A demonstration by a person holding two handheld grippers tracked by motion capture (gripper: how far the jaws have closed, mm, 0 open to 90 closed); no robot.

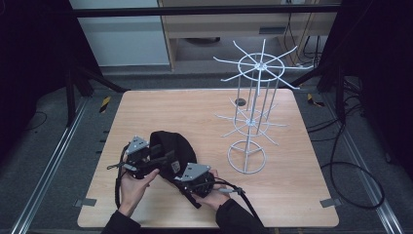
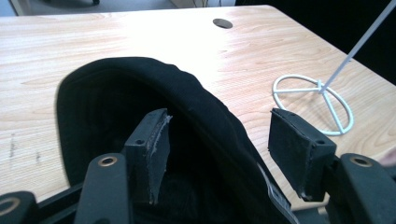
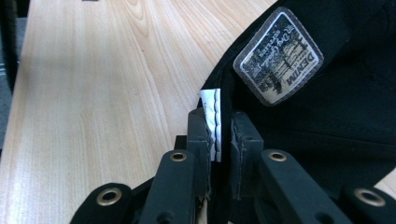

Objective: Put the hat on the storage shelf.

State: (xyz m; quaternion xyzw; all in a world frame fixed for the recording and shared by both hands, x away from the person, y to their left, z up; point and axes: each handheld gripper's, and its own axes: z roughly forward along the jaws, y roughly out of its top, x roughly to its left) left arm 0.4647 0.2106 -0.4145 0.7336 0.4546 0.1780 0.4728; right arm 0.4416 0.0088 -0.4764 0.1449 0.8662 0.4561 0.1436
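One black cap point(image 1: 168, 148), one white wire rack point(image 1: 251, 105) right of the cap. Two grippers beside the cap: left gripper point(image 1: 141, 158), right gripper point(image 1: 197, 178).

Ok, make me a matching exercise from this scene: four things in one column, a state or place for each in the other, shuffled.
Things:
1. left gripper
2. right gripper
3. black cap
4. white wire rack

States or places:
A. stands upright at the table's right side
B. jaws clamped on the cap's edge by a white tag
C. lies near the table's front edge, between both grippers
D. jaws spread apart, one inside the cap, one outside

Pairs: 1-D, 2-B, 3-C, 4-A
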